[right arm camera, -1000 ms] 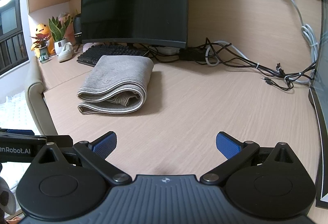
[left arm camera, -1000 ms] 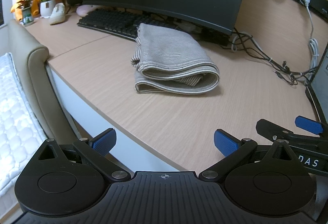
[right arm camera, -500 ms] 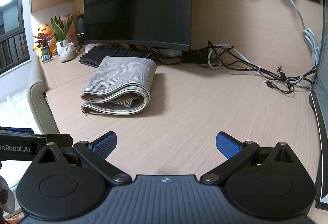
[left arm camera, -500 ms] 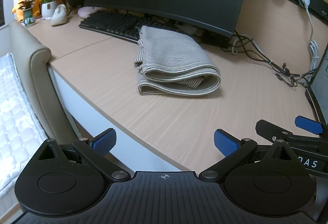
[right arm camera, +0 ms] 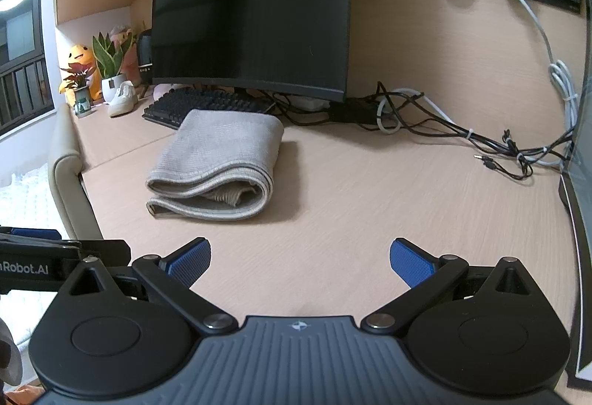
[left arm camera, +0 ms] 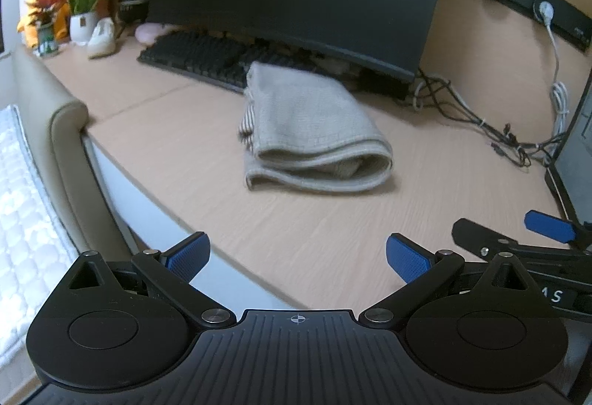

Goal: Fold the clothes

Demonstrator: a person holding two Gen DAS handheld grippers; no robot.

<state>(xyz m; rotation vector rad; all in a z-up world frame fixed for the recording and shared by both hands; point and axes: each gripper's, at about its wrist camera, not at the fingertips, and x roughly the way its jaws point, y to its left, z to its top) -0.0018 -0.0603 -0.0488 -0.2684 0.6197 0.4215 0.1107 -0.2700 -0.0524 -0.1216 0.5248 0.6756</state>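
Observation:
A grey striped garment (left arm camera: 314,131) lies folded in a thick bundle on the wooden desk (left arm camera: 303,238), its rolled fold facing me. The same folded garment (right arm camera: 218,164) sits left of centre in the right wrist view. My left gripper (left arm camera: 298,257) hangs open near the desk's front edge, well short of the garment, nothing between its blue pads. My right gripper (right arm camera: 300,260) is open too, over bare desk (right arm camera: 370,205) to the right of the bundle. Part of the right gripper (left arm camera: 532,238) shows at the left wrist view's right edge.
A dark monitor (right arm camera: 251,31) and black keyboard (right arm camera: 199,105) stand right behind the garment. Tangled cables (right arm camera: 462,138) run along the back right. A plant pot (right arm camera: 111,86), orange toy (right arm camera: 79,57) and small white shoe (right arm camera: 124,97) sit far left. A beige chair back (left arm camera: 63,146) adjoins the desk's left edge.
Both grippers have tilted and drawn slightly nearer the desk, so the garment sits a little lower and larger in view. The garment has not moved; both stay open.

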